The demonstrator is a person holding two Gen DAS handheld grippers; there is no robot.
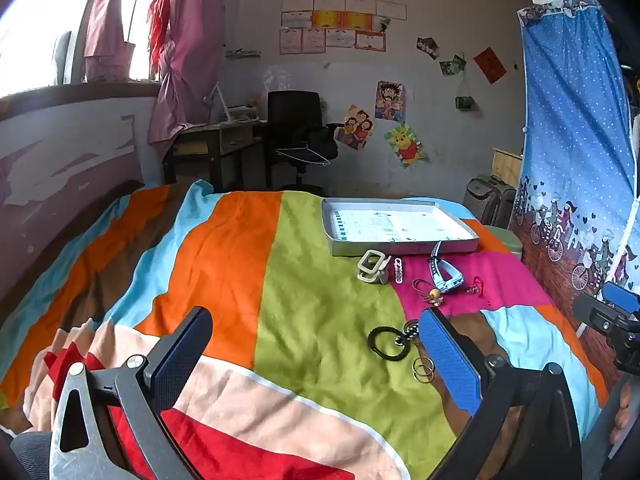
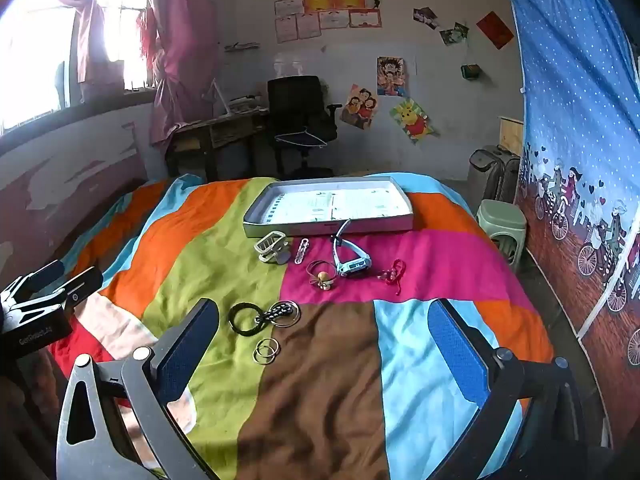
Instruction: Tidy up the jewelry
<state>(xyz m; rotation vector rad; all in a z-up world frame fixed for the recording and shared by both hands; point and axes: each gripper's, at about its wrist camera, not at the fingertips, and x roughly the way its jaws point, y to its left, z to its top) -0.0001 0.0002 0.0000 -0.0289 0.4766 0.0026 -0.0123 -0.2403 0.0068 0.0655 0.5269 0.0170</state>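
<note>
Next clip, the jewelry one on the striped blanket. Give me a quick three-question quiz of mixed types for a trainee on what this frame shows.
1. True or false: the tray already holds some of the jewelry.
2. Multiple choice: the blue watch lies (A) inside the tray, (B) on the blanket with its strap leaning on the tray's front wall, (C) between the right gripper fingers.
3. Short answer: which item lies nearest the black hair tie, on its far-from-window side?

Key
1. False: only its printed paper liner shows.
2. B.
3. The key ring with the braided cord; whether they touch is unclear. The left gripper is open and empty too.
</note>
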